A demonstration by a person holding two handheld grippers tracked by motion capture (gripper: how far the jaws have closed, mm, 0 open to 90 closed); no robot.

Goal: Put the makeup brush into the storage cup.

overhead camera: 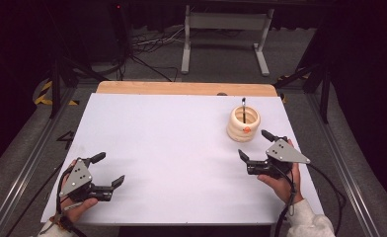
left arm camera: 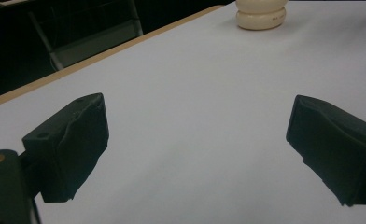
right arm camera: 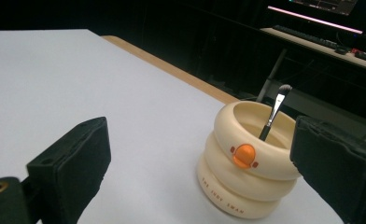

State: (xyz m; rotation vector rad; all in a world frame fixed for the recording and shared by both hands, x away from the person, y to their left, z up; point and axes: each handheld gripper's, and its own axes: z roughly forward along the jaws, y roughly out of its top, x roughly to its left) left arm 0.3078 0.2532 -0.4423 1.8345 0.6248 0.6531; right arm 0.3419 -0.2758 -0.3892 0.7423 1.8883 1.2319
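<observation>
Cream-coloured and built like three stacked rings, a single holder (overhead camera: 243,124) is seen standing upright toward the far right of the white counter (overhead camera: 172,148), with an orange badge on its side. One brush (right arm camera: 274,113) is seen standing in it, handle down and bristles up, leaning against the inner wall. Nothing else is counted on the counter: one holder, one brush, two grippers.

The right gripper (overhead camera: 256,145) is held just in front of the holder, its jaws spread wide and nothing pinched between them; in the right gripper view the holder is framed near the right-hand jaw, not yet touched. The left gripper (overhead camera: 109,169) is kept near the front left corner, well apart from the holder, its jaws likewise spread and empty.

As far as can be judged, the work is either at its very start or already closed: if the brush is to be taken out, the reach and the grasp are all left; if it was to be placed, that much is done.
</observation>
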